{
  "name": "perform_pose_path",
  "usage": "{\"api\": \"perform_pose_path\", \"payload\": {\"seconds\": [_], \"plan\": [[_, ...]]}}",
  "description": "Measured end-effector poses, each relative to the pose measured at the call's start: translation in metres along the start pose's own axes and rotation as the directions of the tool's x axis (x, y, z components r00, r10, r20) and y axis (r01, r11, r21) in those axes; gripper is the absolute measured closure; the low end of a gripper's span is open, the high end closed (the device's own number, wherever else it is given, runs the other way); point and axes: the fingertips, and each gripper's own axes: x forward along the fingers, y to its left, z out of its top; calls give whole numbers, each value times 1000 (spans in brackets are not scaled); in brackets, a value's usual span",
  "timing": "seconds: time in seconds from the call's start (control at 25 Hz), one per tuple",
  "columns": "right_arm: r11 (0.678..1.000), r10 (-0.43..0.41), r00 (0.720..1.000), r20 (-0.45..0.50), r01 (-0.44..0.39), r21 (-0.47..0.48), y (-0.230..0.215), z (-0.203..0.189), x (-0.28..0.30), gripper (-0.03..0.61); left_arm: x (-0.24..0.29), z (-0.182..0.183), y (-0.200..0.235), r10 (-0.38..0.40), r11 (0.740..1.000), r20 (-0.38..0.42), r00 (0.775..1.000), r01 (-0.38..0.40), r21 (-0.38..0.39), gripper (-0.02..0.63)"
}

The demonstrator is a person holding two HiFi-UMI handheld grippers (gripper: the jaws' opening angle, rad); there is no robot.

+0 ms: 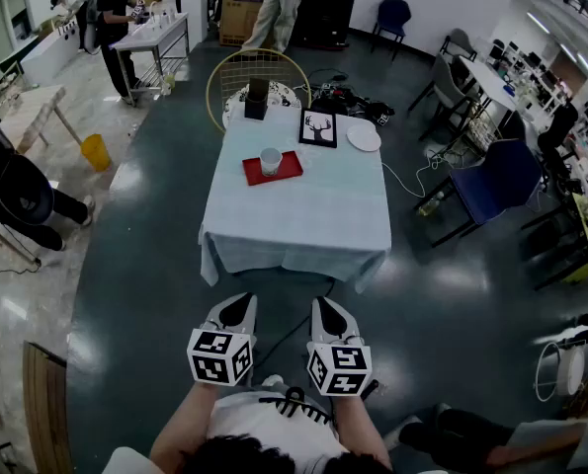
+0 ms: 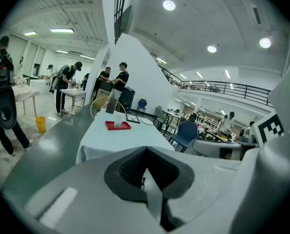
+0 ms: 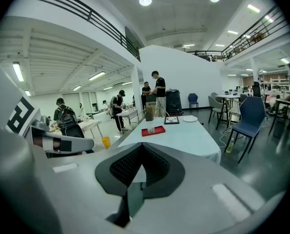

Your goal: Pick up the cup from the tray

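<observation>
Here the cup (image 1: 271,159) stands upright on the red tray (image 1: 289,171), which lies on the far left part of the table (image 1: 303,215), just above the middle of the head view. To the right of the tray a framed picture (image 1: 318,127) stands near the far edge, and a white plate (image 1: 364,137) lies beyond it toward the upper right. A dark box (image 1: 257,98) sits at the far edge, above the tray. At the bottom of the frame the left gripper (image 1: 240,304) and right gripper (image 1: 323,306) are side by side, close to the person's body, well apart from the table and pointing toward it. In each gripper view the jaws meet at their tips with nothing between them, and the cup shows small and distant past them.
</observation>
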Motion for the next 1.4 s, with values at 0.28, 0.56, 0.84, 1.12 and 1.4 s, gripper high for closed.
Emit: {"api": "perform_pose_path", "payload": {"seconds": [0.28, 0.56, 0.84, 1.12, 1.4], "plan": [[1000, 0, 1000, -14, 0, -2, -2, 7, 18, 557, 15, 13, 9, 1, 1000, -3, 1000, -1, -8, 614], [1000, -3, 1000, -14, 3, 21, -12, 9, 32, 557, 34, 15, 13, -8, 1000, -13, 1000, 8, -18, 614], [993, 31, 1000, -5, -30, 112, -9, 16, 53, 497, 46, 24, 30, -14, 1000, -31, 999, 14, -20, 614], [988, 99, 995, 22, -101, 119, 14, 31, 86, 370, 63, 45, 58, -30, 999, -40, 999, 29, -16, 614], [989, 101, 994, 39, -105, 109, 37, 43, 120, 330, 71, 60, 96, -46, 999, -50, 998, 46, 0, 614]]}}
